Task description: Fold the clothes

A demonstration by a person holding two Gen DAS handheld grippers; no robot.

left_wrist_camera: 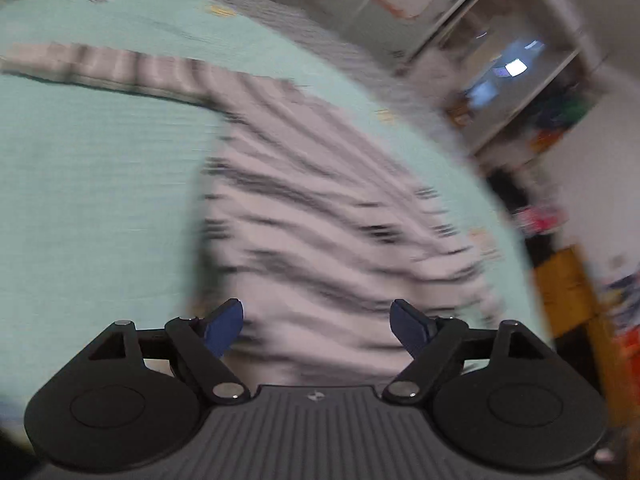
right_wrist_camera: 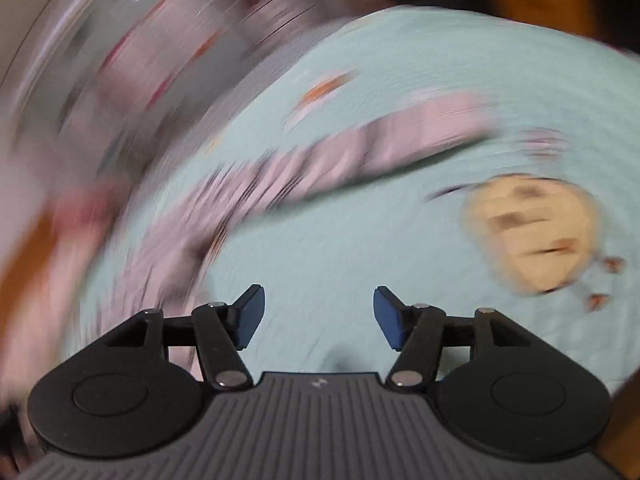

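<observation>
A pale pink shirt with dark stripes (left_wrist_camera: pixel 312 208) lies spread on a mint-green bedspread (left_wrist_camera: pixel 100 168), one long sleeve (left_wrist_camera: pixel 120 68) stretched out to the left. My left gripper (left_wrist_camera: pixel 316 326) hovers over the shirt's near part, open, with nothing between its blue pads (left_wrist_camera: pixel 224 326). In the right wrist view the same shirt (right_wrist_camera: pixel 248 188) shows as a blurred pink band, its sleeve (right_wrist_camera: pixel 420 124) reaching up and right. My right gripper (right_wrist_camera: pixel 318 318) is open above bare bedspread (right_wrist_camera: pixel 360 240), nothing between its fingers. Both views are smeared by motion.
A cartoon face print (right_wrist_camera: pixel 532 232) marks the bedspread at the right. Beyond the bed's far edge stand shelves and glass doors (left_wrist_camera: pixel 500 60). An orange-yellow piece of furniture (left_wrist_camera: pixel 568 292) stands beside the bed at the right.
</observation>
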